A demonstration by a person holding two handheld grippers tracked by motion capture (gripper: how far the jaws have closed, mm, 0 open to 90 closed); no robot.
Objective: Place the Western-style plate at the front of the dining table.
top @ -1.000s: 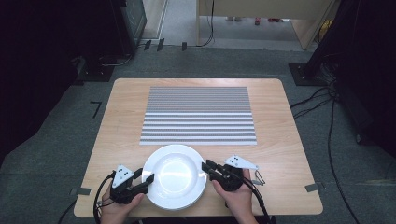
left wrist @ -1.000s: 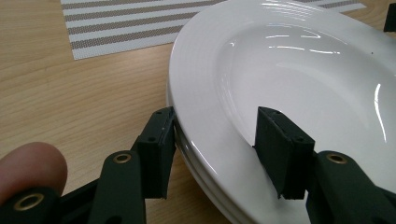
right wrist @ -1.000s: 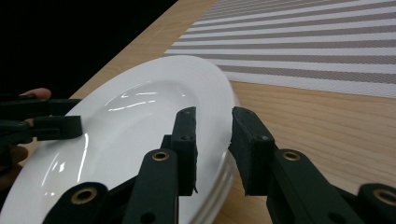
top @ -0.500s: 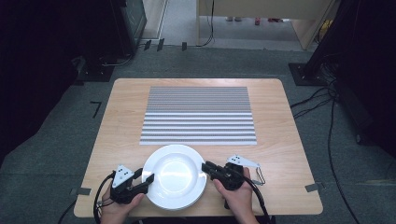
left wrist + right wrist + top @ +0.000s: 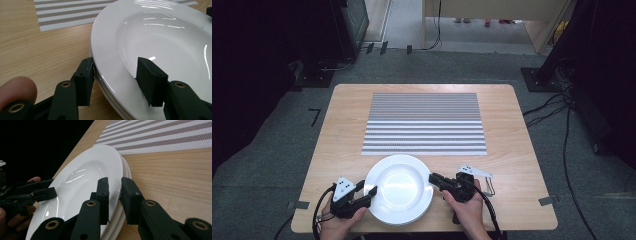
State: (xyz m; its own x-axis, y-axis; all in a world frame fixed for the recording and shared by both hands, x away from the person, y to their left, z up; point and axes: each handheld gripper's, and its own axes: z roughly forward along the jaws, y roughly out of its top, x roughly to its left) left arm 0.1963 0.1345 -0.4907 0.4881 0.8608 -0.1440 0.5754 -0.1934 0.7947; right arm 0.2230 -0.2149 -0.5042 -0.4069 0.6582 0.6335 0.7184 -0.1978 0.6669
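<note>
Now the white plates [image 5: 399, 189], a stack on the desk [image 5: 337, 130] just short of the striped mat [image 5: 424, 122], are being gripped. Left tongs [image 5: 115, 75] straddle the rim half-spread, not pinching; right tongs [image 5: 115, 195], which have just been closing, pinch the top plate's opposite rim. Next, the left must close before a level lift.

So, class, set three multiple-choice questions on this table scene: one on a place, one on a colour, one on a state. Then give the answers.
1. Where does the striped mat lie?
A. on top of the plate
B. rolled up on the floor
C. flat on the table, beyond the plate

2. What colour is the plate?
A. white
B. red
C. black

3. How does the left gripper stand?
A. shut on the mat
B. open, its jaws astride the plate's rim
C. lifted high above the table

Answers: 1 C, the high view shows the mat past the plate; 2 A, it gleams white; 3 B, the left gripper view shows a gap between the jaws.
</note>
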